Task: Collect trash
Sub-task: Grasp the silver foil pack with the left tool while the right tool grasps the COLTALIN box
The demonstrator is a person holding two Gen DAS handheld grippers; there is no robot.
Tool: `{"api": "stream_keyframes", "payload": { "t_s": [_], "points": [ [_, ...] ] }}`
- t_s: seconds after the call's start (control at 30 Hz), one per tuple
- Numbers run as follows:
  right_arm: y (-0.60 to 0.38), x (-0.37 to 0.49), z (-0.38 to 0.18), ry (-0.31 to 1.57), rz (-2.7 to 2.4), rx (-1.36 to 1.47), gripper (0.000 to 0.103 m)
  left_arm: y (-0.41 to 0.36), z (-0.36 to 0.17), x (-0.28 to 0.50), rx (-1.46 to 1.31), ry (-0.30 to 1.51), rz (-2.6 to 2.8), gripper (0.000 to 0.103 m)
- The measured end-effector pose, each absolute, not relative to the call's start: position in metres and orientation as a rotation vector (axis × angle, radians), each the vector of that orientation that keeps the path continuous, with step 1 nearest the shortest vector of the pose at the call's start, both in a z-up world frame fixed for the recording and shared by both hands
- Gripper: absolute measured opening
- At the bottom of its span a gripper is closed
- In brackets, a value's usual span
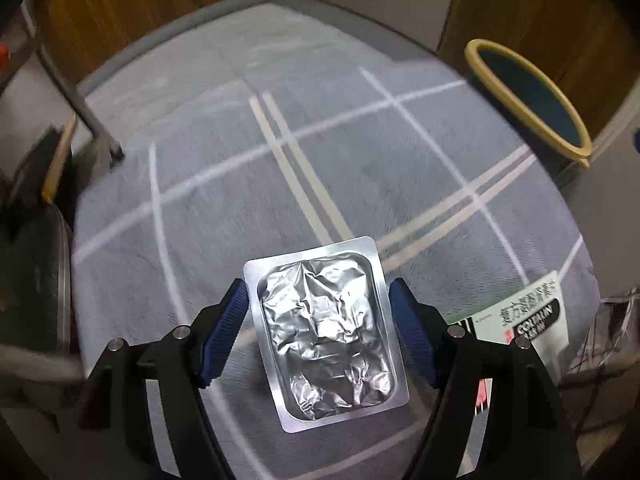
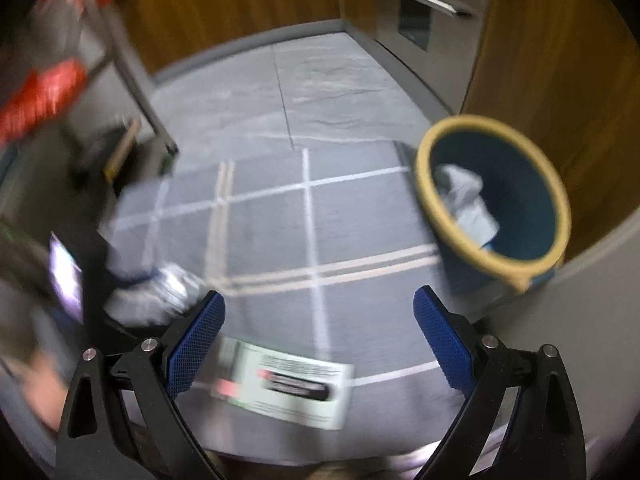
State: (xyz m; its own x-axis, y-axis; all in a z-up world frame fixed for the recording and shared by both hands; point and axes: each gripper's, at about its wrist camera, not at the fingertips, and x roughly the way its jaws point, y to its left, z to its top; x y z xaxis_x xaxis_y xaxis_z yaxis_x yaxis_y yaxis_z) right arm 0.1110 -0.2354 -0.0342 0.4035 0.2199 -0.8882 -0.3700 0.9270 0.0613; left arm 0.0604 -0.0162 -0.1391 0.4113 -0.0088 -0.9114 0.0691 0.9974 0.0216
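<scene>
Foil blister pack [image 1: 326, 330] clamped between left tool [image 1: 320, 328] pads; right tool [image 2: 318, 338] spread wide, empty.

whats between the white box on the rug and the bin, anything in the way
Right wrist view: only bare grey rug with pale stripes lies between the white box and the blue bin. The right gripper hangs open above the box.
</scene>
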Motion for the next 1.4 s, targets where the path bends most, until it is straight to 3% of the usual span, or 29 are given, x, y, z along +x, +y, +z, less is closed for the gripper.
{"api": "stream_keyframes", "payload": {
  "t_s": [0.3, 0.47, 0.63, 1.23, 1.4],
  "points": [
    [-0.224, 0.101, -0.051, 1.084, 0.705, -0.388, 0.095, -0.001, -0.045, 0.044, 0.070, 1.025, -0.098, 0.072],
    [-0.194, 0.082, -0.096, 1.151, 0.850, -0.575, 0.095, 0.018, -0.054, 0.050, -0.097, 1.036, -0.105, 0.072],
    [-0.178, 0.064, -0.124, 1.188, 0.921, -0.670, 0.095, 0.022, -0.051, 0.054, -0.057, 1.015, -0.097, 0.072],
    [-0.156, 0.054, -0.171, 1.205, 0.963, -0.826, 0.097, 0.014, -0.052, 0.067, -0.097, 1.019, -0.157, 0.072],
    [-0.148, 0.058, -0.169, 1.240, 0.996, -0.785, 0.082, 0.011, -0.053, 0.069, -0.085, 1.025, -0.159, 0.072]
  ]
}}
